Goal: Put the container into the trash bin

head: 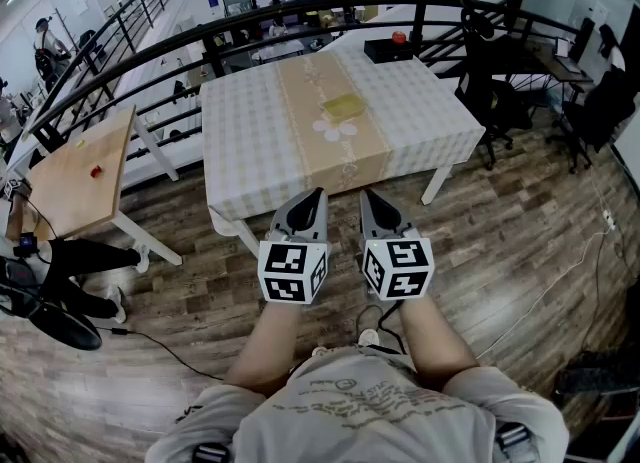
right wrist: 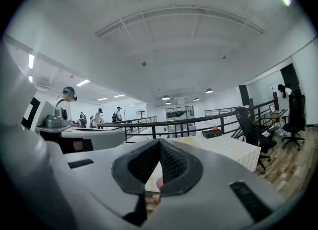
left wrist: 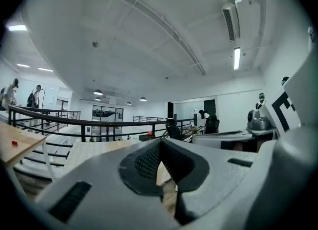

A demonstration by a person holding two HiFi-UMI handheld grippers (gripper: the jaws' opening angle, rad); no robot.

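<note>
A flat yellow-green container (head: 344,106) lies on the beige runner in the middle of the table with the checked cloth (head: 250,131). My left gripper (head: 318,194) and right gripper (head: 366,196) are held side by side at the table's near edge, both pointing at it, well short of the container. Both are shut with nothing between the jaws. In the left gripper view the closed left gripper (left wrist: 160,142) hides most of the table; the right gripper view likewise shows the closed right gripper (right wrist: 159,142). No trash bin shows in any view.
A black box with a red object (head: 388,48) sits beyond the table's far end. A small wooden table (head: 85,166) stands at the left, office chairs (head: 490,91) at the right, and a black railing (head: 150,51) curves behind. Cables lie on the wood floor (head: 520,251).
</note>
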